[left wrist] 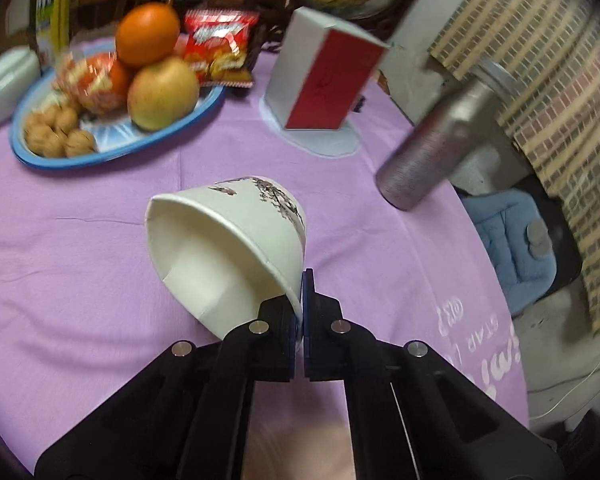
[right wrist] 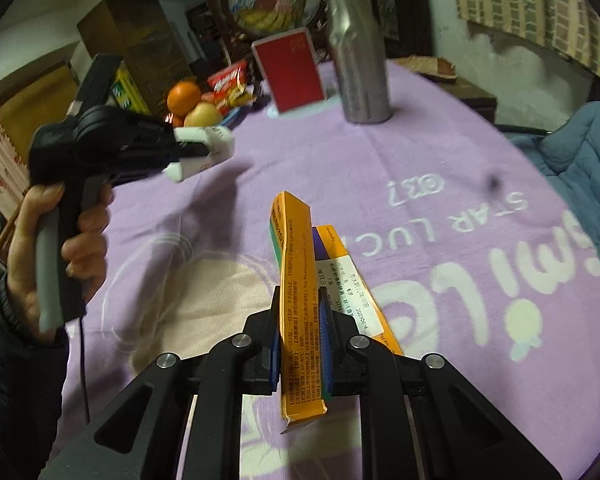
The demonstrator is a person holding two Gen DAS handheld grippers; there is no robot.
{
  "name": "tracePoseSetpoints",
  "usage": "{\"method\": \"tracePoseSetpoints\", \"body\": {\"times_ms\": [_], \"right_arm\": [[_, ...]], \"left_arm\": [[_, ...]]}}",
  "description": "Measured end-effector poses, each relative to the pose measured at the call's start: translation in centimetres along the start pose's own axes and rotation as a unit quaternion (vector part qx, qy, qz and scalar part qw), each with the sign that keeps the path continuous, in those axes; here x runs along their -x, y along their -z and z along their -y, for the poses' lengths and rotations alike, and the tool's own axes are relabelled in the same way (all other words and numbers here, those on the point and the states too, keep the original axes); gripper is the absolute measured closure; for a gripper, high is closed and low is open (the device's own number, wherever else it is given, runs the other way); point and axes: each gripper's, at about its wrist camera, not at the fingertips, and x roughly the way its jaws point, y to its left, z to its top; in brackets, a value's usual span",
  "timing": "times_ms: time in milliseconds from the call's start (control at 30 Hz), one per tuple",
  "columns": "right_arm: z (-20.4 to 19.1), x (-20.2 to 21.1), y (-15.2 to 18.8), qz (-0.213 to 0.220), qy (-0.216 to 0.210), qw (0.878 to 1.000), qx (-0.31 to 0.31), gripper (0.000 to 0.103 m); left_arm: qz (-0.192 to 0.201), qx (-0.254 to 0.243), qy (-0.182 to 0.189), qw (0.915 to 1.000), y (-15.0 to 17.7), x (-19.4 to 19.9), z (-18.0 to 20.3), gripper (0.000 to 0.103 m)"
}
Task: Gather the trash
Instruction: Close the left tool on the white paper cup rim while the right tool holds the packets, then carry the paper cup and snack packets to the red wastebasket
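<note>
The left tool [left wrist: 302, 312] is clamped on the rim of a white paper cup [left wrist: 228, 248], its pads pressed together with only the cup wall between them. The cup is tipped on its side with the mouth facing back toward the camera and a dark printed pattern on its outer wall. It hangs clear above the lilac cloth of the desk [left wrist: 80, 260], over the middle of the desk. In the right wrist view the same tool shows at the left, held by a hand [right wrist: 66, 248] in a dark sleeve, with the cup sticking out ahead of it.

The right tool [right wrist: 300, 320] is clamped on a flat orange medicine box [right wrist: 298, 280], the pads pressing its two broad faces. The box stands on edge between the pads, reaching forward past the fingertips and back toward the camera, over the near part of the desk, where white lettering is printed on the cloth.

Farther back, toward the desk's far right edge, stands a silver metal bottle [right wrist: 358, 76]. Just left of it a red and white carton [left wrist: 324, 76] stands upright. Toward the far left edge lies a blue-rimmed plate [left wrist: 36, 156] carrying walnuts [left wrist: 58, 132], an apple [left wrist: 162, 94] and an orange [left wrist: 148, 34], with a red snack packet [left wrist: 220, 48] behind it. Beyond the right edge a blue cushion [left wrist: 512, 248] lies lower down.
</note>
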Motion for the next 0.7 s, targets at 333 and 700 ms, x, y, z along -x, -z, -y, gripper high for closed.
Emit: {"method": "tracePoseSetpoints", "body": {"times_ms": [333, 700], "right_arm": [[2.2, 7.9, 5.2, 0.031, 0.033, 0.998, -0.042, 0.087], [5.3, 15.9, 13.1, 0.078, 0.070, 0.990, -0.098, 0.087]], "left_arm": [[0.017, -0.104, 0.015, 0.9944, 9.2, 8.1, 8.9, 0.100], [-0.021, -0.204, 0.094, 0.9742, 19.8, 10.9, 15.0, 0.100]]}}
